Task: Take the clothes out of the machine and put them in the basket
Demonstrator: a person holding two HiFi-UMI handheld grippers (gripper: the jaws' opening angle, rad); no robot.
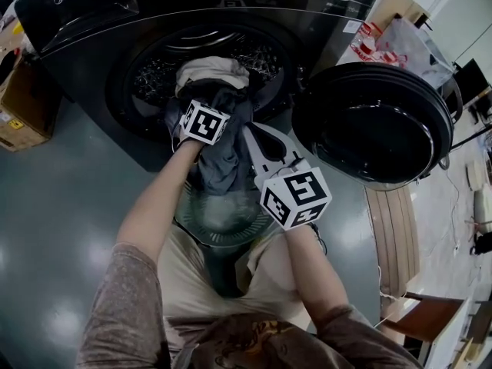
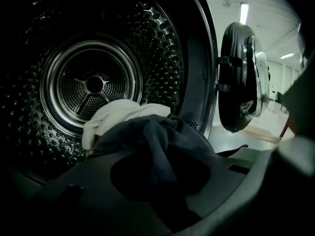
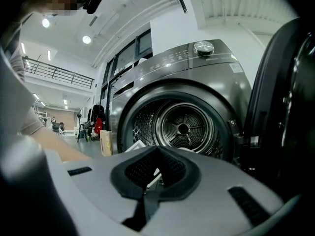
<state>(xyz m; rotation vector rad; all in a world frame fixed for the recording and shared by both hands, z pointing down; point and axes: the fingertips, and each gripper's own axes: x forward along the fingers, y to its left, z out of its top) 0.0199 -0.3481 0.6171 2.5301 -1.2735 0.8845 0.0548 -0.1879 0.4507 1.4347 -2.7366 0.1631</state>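
Right tool (image 3: pixel 153 173) sits closest, jaws together with nothing clearly in them, parked just outside the machine (image 1: pixel 92 21). Left tool (image 2: pixel 162 171) is clamped on the dark garment (image 1: pixel 223 160) at the machine's mouth. I'd pull slowly so the pale garment (image 1: pixel 211 71) behind it doesn't spill out. Basket (image 1: pixel 188 217) below the mouth seems to hold only the dark one's dangling tail.

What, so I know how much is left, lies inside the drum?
A white cloth lies at the mouth of the drum, a dark grey garment bunched over its front. Whatever sits beneath those two is covered.
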